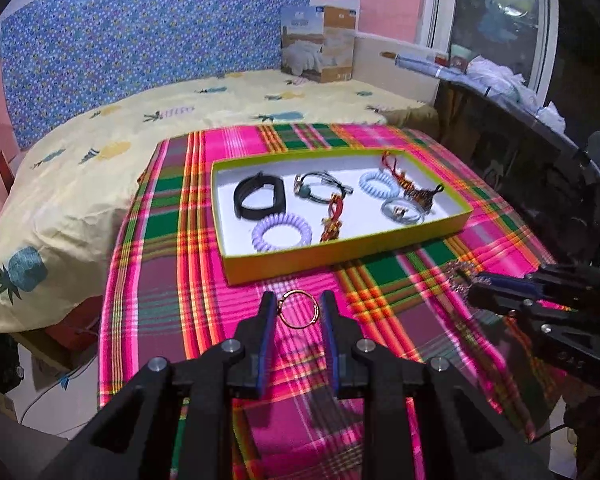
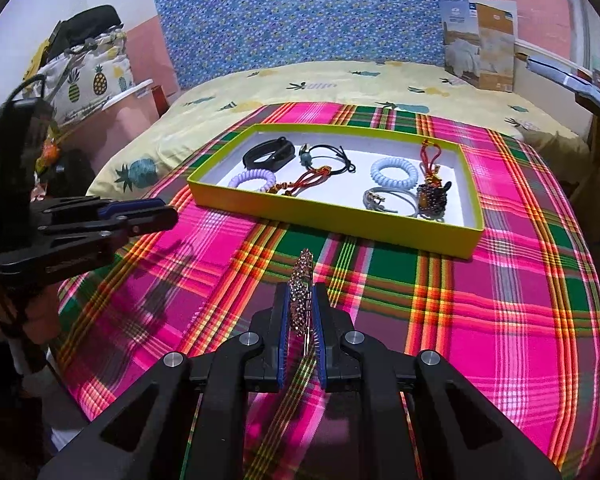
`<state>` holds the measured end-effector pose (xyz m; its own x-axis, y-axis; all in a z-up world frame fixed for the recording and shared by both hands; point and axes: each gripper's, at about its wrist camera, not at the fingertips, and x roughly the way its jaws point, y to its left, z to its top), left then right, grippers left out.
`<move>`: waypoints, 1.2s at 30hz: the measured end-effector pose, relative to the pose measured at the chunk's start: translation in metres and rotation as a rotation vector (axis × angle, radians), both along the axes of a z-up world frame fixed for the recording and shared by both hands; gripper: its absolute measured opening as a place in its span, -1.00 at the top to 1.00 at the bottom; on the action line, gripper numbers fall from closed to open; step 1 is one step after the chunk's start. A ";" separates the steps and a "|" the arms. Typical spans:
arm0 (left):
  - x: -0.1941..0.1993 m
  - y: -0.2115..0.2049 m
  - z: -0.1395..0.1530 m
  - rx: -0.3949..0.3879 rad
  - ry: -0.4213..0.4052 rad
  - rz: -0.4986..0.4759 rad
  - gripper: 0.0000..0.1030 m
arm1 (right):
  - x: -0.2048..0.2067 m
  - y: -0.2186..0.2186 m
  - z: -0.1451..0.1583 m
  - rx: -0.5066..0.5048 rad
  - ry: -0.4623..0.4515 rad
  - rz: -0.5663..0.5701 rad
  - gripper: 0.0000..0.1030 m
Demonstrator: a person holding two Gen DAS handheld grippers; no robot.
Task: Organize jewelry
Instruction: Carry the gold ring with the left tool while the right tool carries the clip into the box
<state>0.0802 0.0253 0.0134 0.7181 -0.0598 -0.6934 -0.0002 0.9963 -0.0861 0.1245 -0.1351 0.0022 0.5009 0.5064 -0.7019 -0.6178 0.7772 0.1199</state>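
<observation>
Plainly, the thin gold ring [image 1: 299,308] was the riskier of the two loads: the left gripper [image 1: 299,312] held it only by its opposite edges, the blue pads [image 1: 269,316] pressing on either side of a hoop standing upright between the fingertips, so a slight twist or a small easing of the jaws could let it pop out and roll across the plaid cloth [image 1: 220,280], where its colour would be hard to find among the stripes. The right gripper [image 2: 300,312] was closed narrow on a rhinestone bangle [image 2: 301,292], gripped edge-on with much of it jutting forward past the fingertips (a long lever on a slim grip), and I judged it could pivot or slide down if swung quickly. A further hazard was the yellow-green tray [image 1: 340,258] itself: its wall stood raised, and a load carried too low could catch the rim and be knocked loose, or land on the lilac coil band [image 1: 282,234], the black band [image 1: 259,201] or the clear bracelet [image 1: 403,210] already lying inside. Both pieces sat right at their claws' tips, above the cloth and short of the tray's near wall, with the tray ahead of each; the two grippers were near one another, so a crossing path might make them collide.
</observation>
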 end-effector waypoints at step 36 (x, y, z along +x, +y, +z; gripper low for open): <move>0.117 -0.014 -0.012 0.042 0.031 -0.096 0.55 | 0.108 0.016 0.013 -0.007 -0.019 -0.064 0.79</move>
